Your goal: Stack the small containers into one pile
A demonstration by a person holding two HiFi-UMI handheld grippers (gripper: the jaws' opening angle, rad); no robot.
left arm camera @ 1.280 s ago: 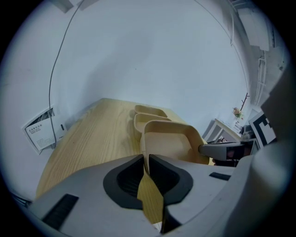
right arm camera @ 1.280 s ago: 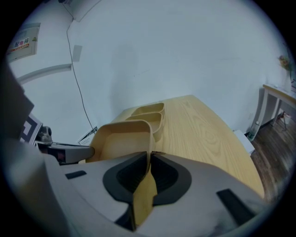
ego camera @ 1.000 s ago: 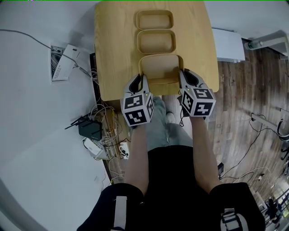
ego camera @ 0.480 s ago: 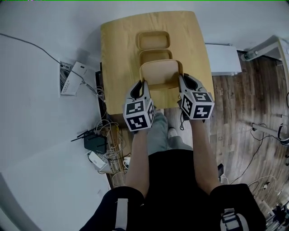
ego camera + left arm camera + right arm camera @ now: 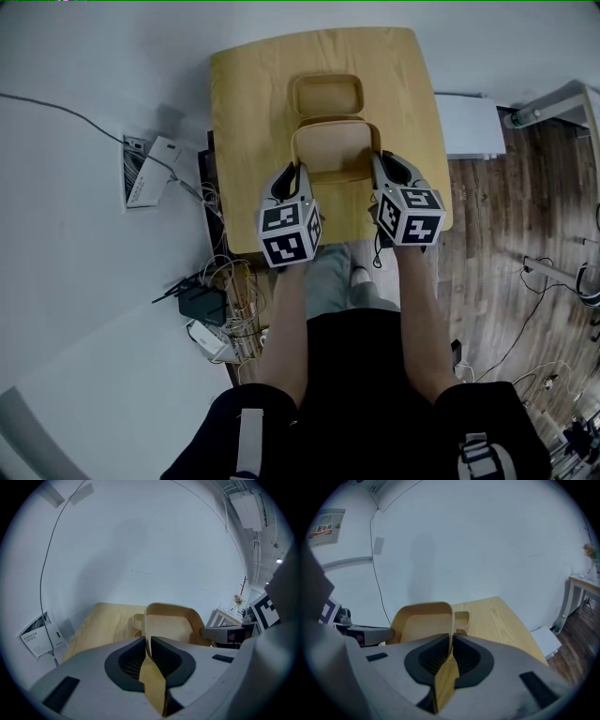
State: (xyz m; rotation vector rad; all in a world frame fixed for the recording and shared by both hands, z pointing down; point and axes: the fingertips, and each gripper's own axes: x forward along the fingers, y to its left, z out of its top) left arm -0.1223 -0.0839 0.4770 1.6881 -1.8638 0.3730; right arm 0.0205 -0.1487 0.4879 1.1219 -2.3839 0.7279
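Observation:
Two tan wooden containers show on the wooden table [image 5: 244, 103]. The far container [image 5: 326, 94] rests on the tabletop. Both grippers hold the near container [image 5: 335, 147] between them, and it covers most of the spot behind it. My left gripper [image 5: 301, 172] is shut on its left wall, and my right gripper [image 5: 377, 164] is shut on its right wall. In the left gripper view the held container [image 5: 171, 625] stands ahead of the left gripper [image 5: 148, 641], with the far container [image 5: 137, 620] behind it. The right gripper [image 5: 451, 641] pinches the held container [image 5: 423, 620], and the far container [image 5: 461, 617] lies beyond.
A white cabinet [image 5: 469, 122] stands right of the table. Cables, a black router [image 5: 202, 305] and a white wall box [image 5: 150, 171] lie at the left by the wall. The person's legs are below the table's near edge.
The held container has moved away from the table's near edge and now sits over the middle container, which is hidden. Both grippers moved forward with it.

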